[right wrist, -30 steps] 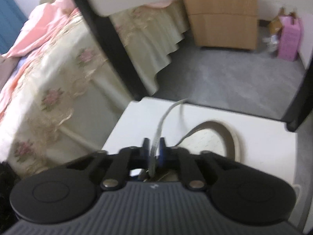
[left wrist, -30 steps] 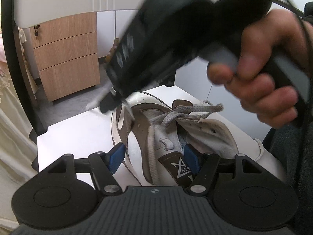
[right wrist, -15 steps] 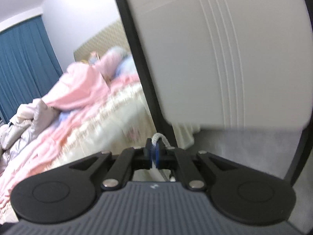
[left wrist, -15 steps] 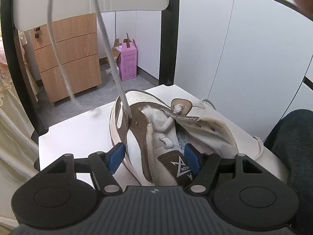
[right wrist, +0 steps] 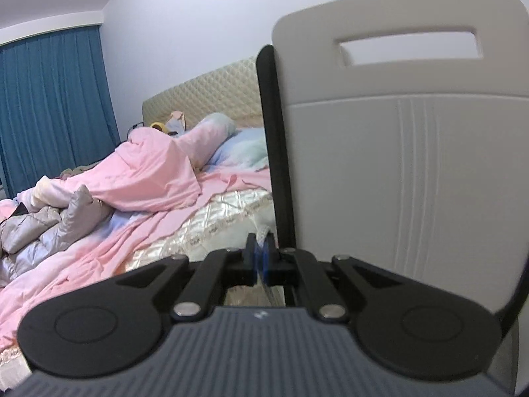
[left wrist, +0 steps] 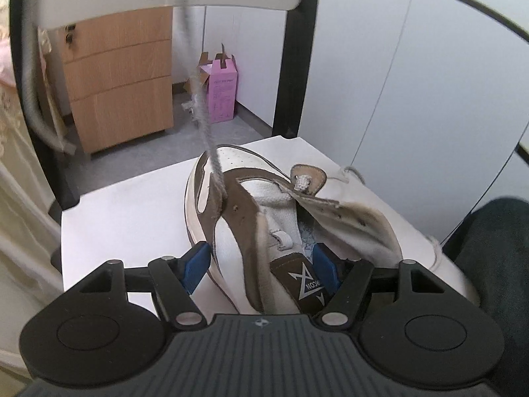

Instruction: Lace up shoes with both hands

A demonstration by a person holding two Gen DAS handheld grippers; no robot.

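Lace [left wrist: 211, 152] rises taut and near-vertical from an eyelet on the left flap of the shoe [left wrist: 251, 205] — its upper end leaves the picture. Left gripper [left wrist: 261, 264] straddles the shoe's heel end on the chair seat [left wrist: 132, 208], jaws wide, pads against its sides. Right gripper [right wrist: 261, 258] shows jaws narrowed almost together on a thin strip — apparently the lace, so further pull lies along that upward line.

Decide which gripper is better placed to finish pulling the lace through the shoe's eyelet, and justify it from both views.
Right. The right gripper is shut, seemingly on the lace, which runs taut upward from the shoe. The left gripper straddles the shoe's heel end, steadying it on the chair seat.
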